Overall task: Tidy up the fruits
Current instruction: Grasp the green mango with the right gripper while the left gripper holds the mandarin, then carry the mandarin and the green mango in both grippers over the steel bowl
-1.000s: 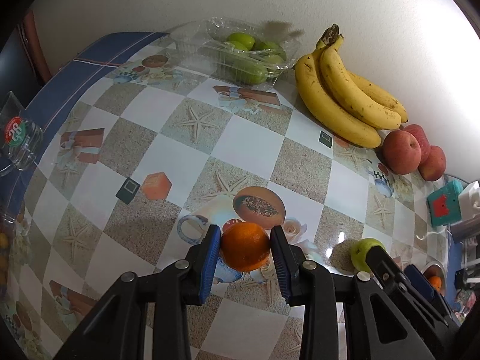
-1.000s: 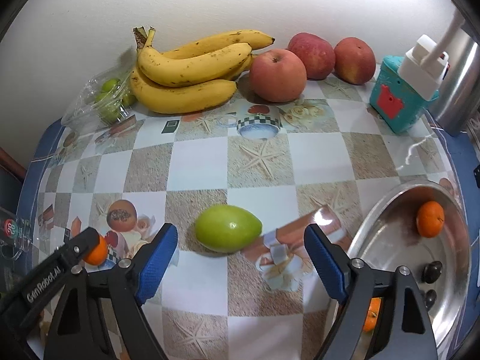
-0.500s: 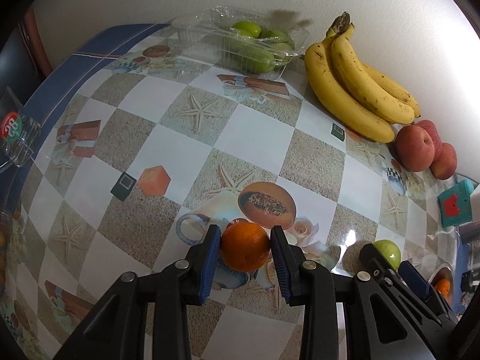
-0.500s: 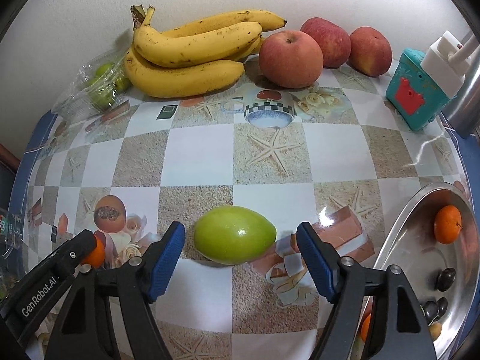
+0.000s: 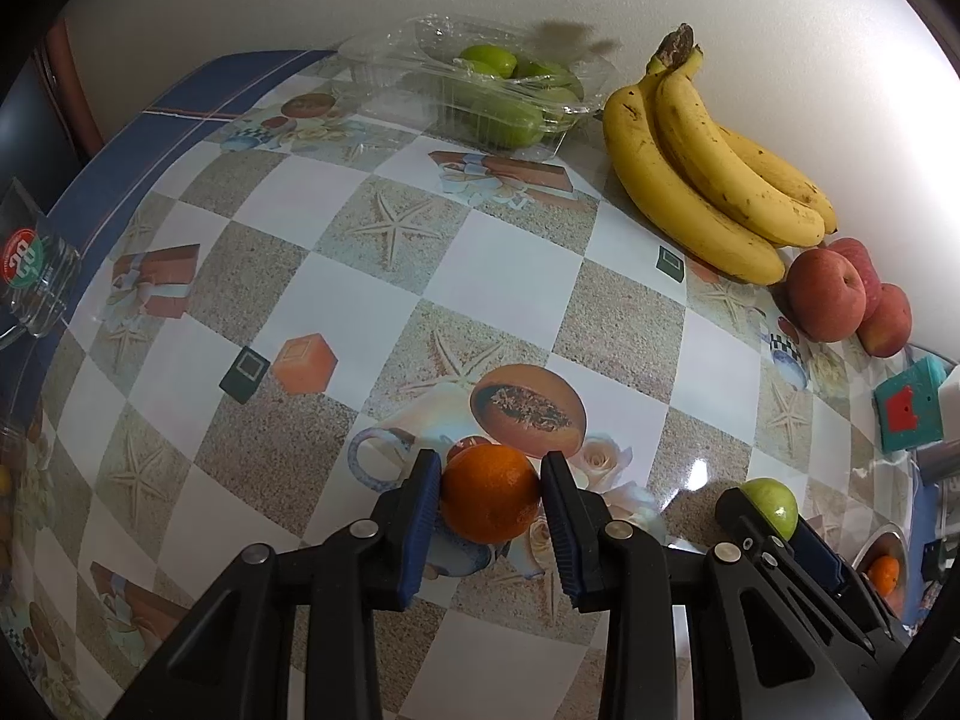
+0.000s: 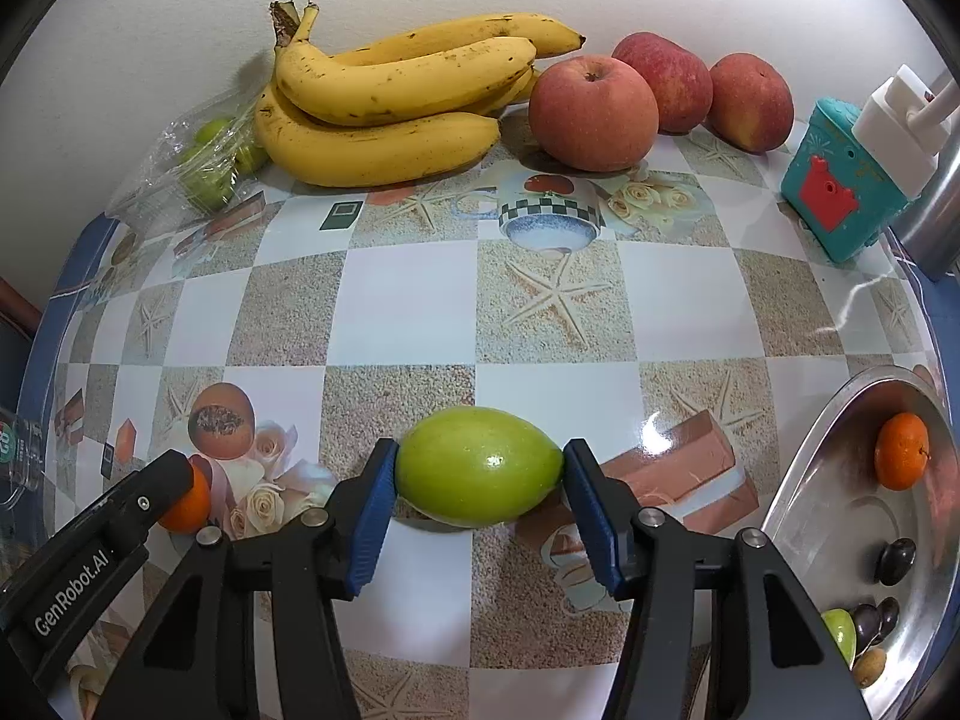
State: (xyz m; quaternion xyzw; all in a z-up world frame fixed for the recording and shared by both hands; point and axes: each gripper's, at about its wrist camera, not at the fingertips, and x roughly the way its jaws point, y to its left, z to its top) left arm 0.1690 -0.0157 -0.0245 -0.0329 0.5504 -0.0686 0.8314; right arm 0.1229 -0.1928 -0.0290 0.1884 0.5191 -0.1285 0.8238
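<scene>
An orange sits between the blue pads of my left gripper, which is shut on it just above the patterned tablecloth. In the right wrist view, a green oval fruit lies on the cloth. The jaws of my right gripper are closing on it, and both pads touch its two ends. The left gripper's finger and the orange show at the lower left of that view. In the left wrist view the green fruit peeks out behind the right gripper's black finger.
Bananas and three red apples line the back wall. A clear plastic tray of green fruits stands at the back left. A metal bowl at the right holds an orange and small fruits. A teal box stands at the back right.
The right gripper's jaws have narrowed from wide apart until the pads meet the green fruit's ends, and the gripper sank a little. The left gripper keeps hold of the orange.
</scene>
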